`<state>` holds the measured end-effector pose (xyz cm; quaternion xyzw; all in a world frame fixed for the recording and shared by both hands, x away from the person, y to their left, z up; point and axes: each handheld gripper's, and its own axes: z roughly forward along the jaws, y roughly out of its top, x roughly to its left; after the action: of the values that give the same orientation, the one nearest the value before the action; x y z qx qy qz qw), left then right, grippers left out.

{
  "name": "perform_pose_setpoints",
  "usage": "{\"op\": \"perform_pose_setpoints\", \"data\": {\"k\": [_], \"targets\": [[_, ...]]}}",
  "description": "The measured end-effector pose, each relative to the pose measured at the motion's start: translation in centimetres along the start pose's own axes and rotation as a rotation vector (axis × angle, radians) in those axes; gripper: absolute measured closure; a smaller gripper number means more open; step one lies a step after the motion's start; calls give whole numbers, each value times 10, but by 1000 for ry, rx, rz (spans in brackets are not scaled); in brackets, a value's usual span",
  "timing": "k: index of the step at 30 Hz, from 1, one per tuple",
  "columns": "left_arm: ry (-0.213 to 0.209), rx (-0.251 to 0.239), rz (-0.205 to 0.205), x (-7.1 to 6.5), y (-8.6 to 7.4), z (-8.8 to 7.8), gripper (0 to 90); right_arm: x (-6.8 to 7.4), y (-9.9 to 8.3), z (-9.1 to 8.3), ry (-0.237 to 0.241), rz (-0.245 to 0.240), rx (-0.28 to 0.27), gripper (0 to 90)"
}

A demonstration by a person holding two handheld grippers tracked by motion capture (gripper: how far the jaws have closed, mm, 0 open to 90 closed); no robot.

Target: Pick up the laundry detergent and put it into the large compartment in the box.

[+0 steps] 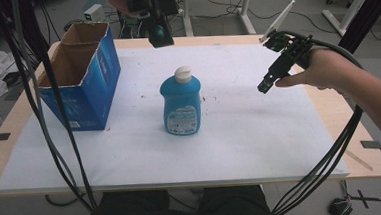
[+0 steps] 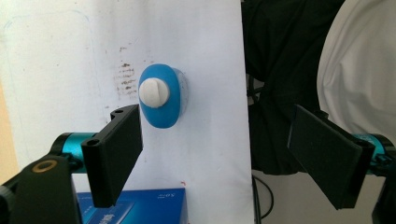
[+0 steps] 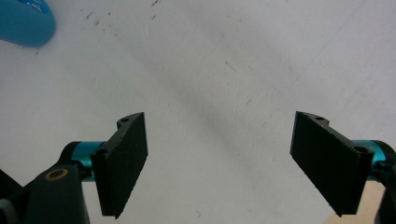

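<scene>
Right claw (image 1: 266,85) was hanging off to the right of the blue bottle (image 1: 181,104), well apart from it, tilted down toward the white sheet (image 1: 261,143) that covered most of the table (image 1: 9,126). Its jaws were spread wide with nothing between them; in the right gripper view you could just see bare white sheet between the two black pads, plus a corner of the bottle (image 3: 23,21) way up in the top left. The person's right hand (image 1: 326,69) was wrapped around the body of it, cable trailing off toward the near edge.

Left claw (image 1: 159,34) was up high at the far side of the table, pointing down. It was released too, jaws wide apart and empty. From its own view, the bottle (image 2: 161,95) sat below it, seen from the top, white cap (image 2: 154,92) and all, closer to the left pad than the right one but not touched by either.

Bottle itself was standing upright roughly mid-sheet, label facing the near edge. An open blue cardboard box (image 1: 79,76) sat to its left near the table's left edge, clearly apart from it. Some small brownish smudges were on the sheet just beside the bottle.
</scene>
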<state>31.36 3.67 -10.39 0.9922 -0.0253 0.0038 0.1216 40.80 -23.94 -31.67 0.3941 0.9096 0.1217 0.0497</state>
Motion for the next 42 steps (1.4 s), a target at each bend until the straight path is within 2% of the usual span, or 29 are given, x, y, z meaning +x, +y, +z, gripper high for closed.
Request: {"op": "perform_pose_setpoints", "data": {"k": [9, 27, 36, 42], "targets": [[9, -2, -9, 3, -3, -1, 181, -1, 0, 3, 9, 0, 11, 184], [9, -1, -19, 6, -7, 3, 181, -4, 1, 3, 28, -8, -9, 184], [0, -5, -27, 11, -8, 9, 181, -4, 3, 4, 35, -13, -18, 184], [9, -3, -28, 13, -9, 16, 181, -4, 4, 3, 38, -16, -22, 183]]}}
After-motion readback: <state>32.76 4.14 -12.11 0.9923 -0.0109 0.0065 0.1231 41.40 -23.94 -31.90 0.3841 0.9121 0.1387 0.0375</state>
